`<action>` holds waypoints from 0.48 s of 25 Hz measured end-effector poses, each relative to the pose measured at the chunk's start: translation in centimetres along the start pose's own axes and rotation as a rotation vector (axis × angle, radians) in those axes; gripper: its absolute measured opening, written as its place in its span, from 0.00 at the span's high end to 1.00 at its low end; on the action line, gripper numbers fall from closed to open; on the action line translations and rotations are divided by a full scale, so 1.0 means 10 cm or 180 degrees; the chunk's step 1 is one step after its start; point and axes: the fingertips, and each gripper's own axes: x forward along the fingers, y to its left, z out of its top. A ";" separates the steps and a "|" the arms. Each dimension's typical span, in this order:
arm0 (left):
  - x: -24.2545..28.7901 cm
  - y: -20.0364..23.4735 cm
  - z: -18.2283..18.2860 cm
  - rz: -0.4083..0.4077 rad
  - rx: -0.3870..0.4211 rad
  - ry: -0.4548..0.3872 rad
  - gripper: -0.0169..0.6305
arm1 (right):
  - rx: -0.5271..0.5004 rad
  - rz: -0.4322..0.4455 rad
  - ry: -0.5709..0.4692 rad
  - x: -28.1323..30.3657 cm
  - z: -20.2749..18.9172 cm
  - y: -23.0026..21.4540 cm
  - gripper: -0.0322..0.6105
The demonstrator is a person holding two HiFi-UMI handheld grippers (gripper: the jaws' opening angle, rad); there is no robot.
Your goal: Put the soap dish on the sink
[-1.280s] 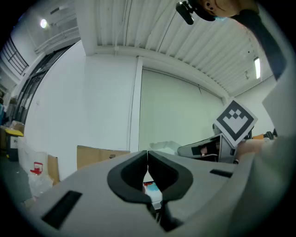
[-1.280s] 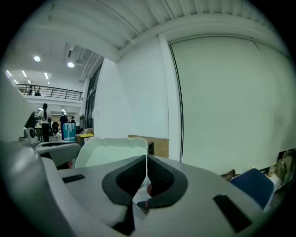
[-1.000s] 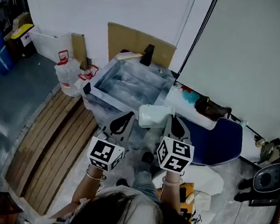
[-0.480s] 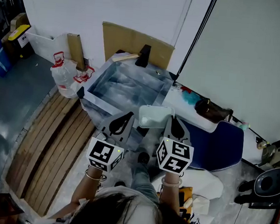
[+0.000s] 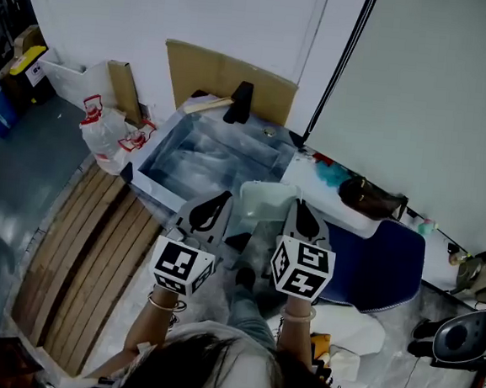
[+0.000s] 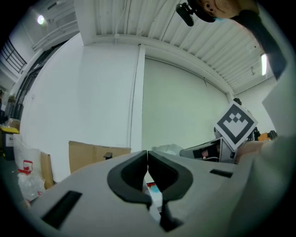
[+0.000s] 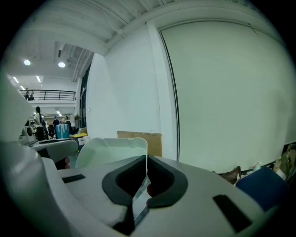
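A pale, translucent soap dish [image 5: 265, 201] hangs in the air over the near right corner of the steel sink [image 5: 147, 175]. My right gripper [image 5: 296, 214] is shut on the dish's right edge; in the right gripper view the dish [image 7: 113, 150] stands up to the left of the shut jaws [image 7: 147, 178]. My left gripper [image 5: 214, 209] is just left of the dish, over the sink's near rim, and its jaws [image 6: 148, 178] are shut on nothing. A black tap [image 5: 239, 102] stands at the sink's far rim.
A cardboard sheet [image 5: 224, 76] leans on the wall behind the sink. White bags [image 5: 106, 130] lie at the sink's left, wooden slats [image 5: 85, 260] on the floor below them. A white shelf with clutter [image 5: 344, 198] and a blue chair [image 5: 379, 258] are at the right.
The view has shifted, so the sink now lies closer under the grippers. Both grippers with the soap dish have come forward over the sink's near right corner.
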 end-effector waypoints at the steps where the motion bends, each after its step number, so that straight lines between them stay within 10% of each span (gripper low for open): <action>1: 0.07 0.01 -0.01 0.0000 0.0000 0.0012 0.96 | 0.0005 0.0005 0.0011 0.07 0.01 -0.04 0.91; 12: 0.84 0.15 -0.11 -0.0005 -0.0042 0.0109 0.96 | 0.0054 0.0035 0.0124 0.72 0.10 -0.46 0.91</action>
